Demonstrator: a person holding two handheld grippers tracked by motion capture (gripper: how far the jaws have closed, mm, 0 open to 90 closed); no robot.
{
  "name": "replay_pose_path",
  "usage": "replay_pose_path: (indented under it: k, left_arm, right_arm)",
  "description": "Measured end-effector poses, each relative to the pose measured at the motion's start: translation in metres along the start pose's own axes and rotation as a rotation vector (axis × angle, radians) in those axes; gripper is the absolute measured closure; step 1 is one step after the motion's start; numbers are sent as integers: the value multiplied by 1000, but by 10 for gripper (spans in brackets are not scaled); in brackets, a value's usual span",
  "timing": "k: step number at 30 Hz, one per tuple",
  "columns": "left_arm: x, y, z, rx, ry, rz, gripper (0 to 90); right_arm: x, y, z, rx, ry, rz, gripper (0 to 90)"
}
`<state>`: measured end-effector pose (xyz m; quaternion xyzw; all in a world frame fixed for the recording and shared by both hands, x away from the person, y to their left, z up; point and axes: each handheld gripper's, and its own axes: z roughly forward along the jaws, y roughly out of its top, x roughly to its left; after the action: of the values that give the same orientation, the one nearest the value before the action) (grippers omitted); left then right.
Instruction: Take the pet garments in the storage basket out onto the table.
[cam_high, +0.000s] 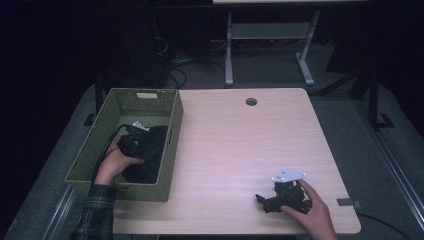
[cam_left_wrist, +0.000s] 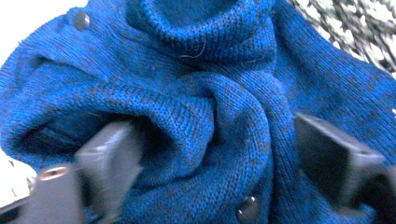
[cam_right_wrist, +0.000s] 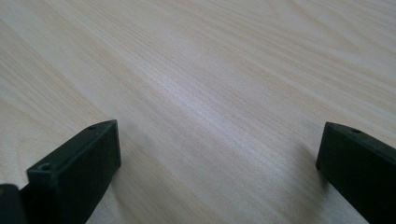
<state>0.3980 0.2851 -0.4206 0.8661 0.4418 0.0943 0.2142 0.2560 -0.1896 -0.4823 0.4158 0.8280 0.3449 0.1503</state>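
1. Down inside the basket (cam_high: 125, 102), at about nine o'clock of the high view, the left gripper (cam_high: 136, 142) has its jaws spread wide on either side of a raised fold of a blue knitted cardigan (cam_left_wrist: 196, 107); they straddle the wool but have not closed on it.
2. At five o'clock of the high view, the right gripper (cam_high: 280, 197) rests low on the table (cam_high: 240, 145) with its jaws wide apart and nothing between them, well apart from the basket.
3. Judging from this, the work is at its start: the cardigan lies bunched in the basket, and the grasp is lined up but not made. Closing on the fold, lifting the garment out and laying it on the table all seem left to do.
4. The cardigan is a thick, soft knit with plain stitches, crumpled into rolls and folds, with dark round buttons (cam_left_wrist: 249, 208) along one edge.
5. The basket is rectangular, of stiff olive-green weave, with a handle slot at its far end.
6. The table is smooth pale wood-grain, rounded at its corners, with a round cable hole (cam_high: 251, 102) towards twelve o'clock.
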Motion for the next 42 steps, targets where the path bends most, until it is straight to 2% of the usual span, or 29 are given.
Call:
replay_pose_path:
  k: [1, 2, 5, 7, 9, 10, 12, 13, 17, 20, 21, 22, 23, 25, 27, 30, 31, 33, 35, 38, 42]
  left_arm:
    - [0, 0, 0, 0, 0, 0, 299]
    - [0, 0, -1, 0, -38, -4, 392]
    - [0, 0, -2, 22, -58, 3, 553]
    - [1, 0, -4, 19, -70, -6, 629]
    - [2, 1, -5, 12, -72, -11, 667]
    - [4, 1, -9, -7, -83, -38, 674]
    - [6, 1, -13, -18, -86, -35, 682]
    - [9, 1, -19, -46, -96, -46, 684]
    - [11, 1, -32, -94, -95, -53, 685]
    - [13, 1, -49, -158, -81, -66, 686]
    - [13, 1, -49, -158, -81, -66, 687]
    - [14, 1, -53, -172, -75, -69, 687]
    - [15, 0, -61, -205, -68, -78, 688]
    - [16, -1, -63, -217, -67, -81, 689]
    - [18, -2, -74, -273, -56, -89, 691]
    - [18, -2, -85, -319, -55, -99, 693]
    - [18, -2, -85, -319, -55, -99, 692]
    - [17, -2, -95, -357, -57, -98, 692]
    - [17, -1, -98, -365, -55, -89, 693]
    - [14, 1, -113, -426, -58, -81, 693]
    - [11, 3, -124, -463, -64, -64, 693]
  right_arm:
    - [0, 0, 0, 0, 0, 0, 0]
    - [0, 0, 0, 0, 0, -1, 0]
    - [0, 0, 0, -1, 1, 3, 0]
    - [0, 0, 0, 0, 0, 1, 0]
    - [0, 0, 0, 0, 0, 1, 0]
    - [0, 0, 0, 0, 0, 0, 0]
    - [0, 0, 0, -1, 0, 1, 0]
    - [0, 0, 0, 0, 0, 0, 0]
    - [0, 0, 0, -1, 1, 4, 0]
    - [0, 0, 0, -1, 1, 4, 0]
    - [0, 0, 0, -1, 1, 4, 0]
    - [0, 0, 0, -1, 2, 6, 0]
    - [0, 0, 0, -1, 2, 6, 0]
    - [0, 0, 0, -1, 2, 5, 0]
    - [0, 0, 0, -1, 1, 4, 0]
    - [0, 0, 0, 0, 0, 2, 0]
    - [0, 0, 0, 0, 0, 2, 0]
    - [0, 0, 0, -1, 1, 4, 0]
    - [0, 0, 0, 0, 0, 1, 0]
    - [0, 0, 0, -1, 1, 4, 0]
    - [0, 0, 0, 0, 0, -1, 0]
